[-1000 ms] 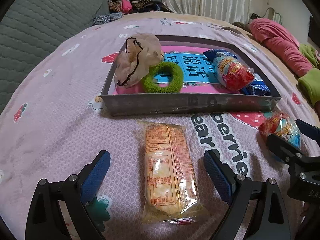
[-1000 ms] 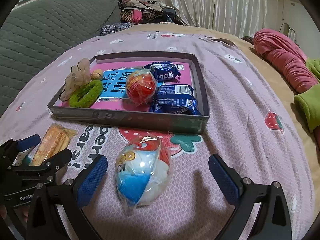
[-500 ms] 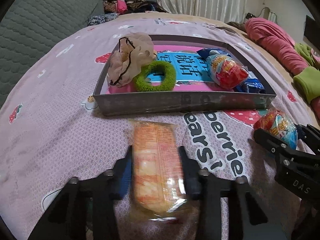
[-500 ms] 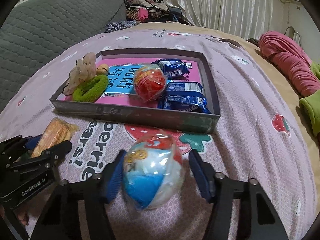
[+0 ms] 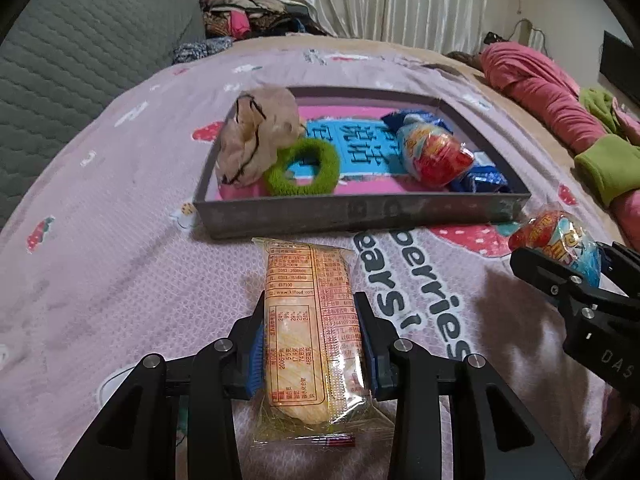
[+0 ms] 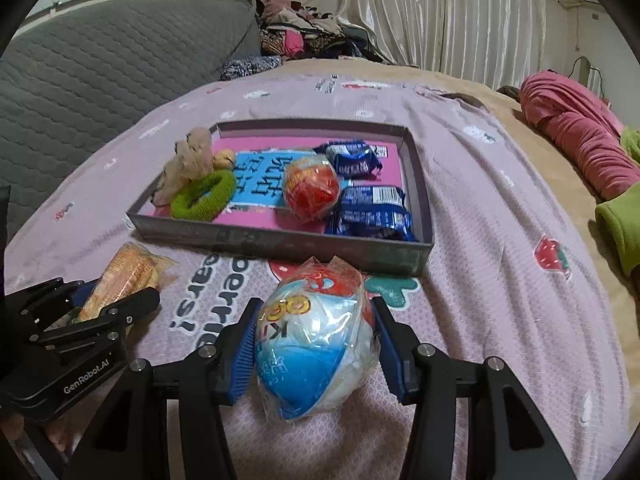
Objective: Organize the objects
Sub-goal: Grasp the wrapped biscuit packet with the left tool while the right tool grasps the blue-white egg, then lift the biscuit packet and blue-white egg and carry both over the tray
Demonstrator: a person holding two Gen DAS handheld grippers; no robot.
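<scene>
Blue pads on my left gripper [image 5: 312, 344] are pinched against both long sides of the cracker packet [image 5: 310, 332], having just closed in on it; the packet lies lengthwise between the fingers, its sealed end toward me, still flat on the pink bedspread [image 5: 120, 280]. I read that alignment as deliberate: gripping across the narrow width lets the jaws span it without crushing the ends.

My right gripper [image 6: 316, 344] has likewise just shut on the wrapped egg toy [image 6: 316, 344], blue half toward me, red tip pointing at the tray. The pads sit on its widest bulge, where a round thing is least likely to squirt out. It too looks to be resting on the bedspread, just short of the tray's near wall.

Farther on sits the grey tray [image 6: 280, 242], the likely home for both items. Inside I count one beige hair clip [image 6: 188, 164] at the left end, one green scrunchie [image 6: 204, 198] touching it, one more egg toy [image 6: 312, 190] near the middle, and two blue snack packs [image 6: 368, 212] at the right. A small tan object beside the clip is too small for me to name.

So: two egg toys in all, one cracker packet, two blue packs. Snacks gather right, hair things left, so I'd judge the egg belongs rightward.
</scene>
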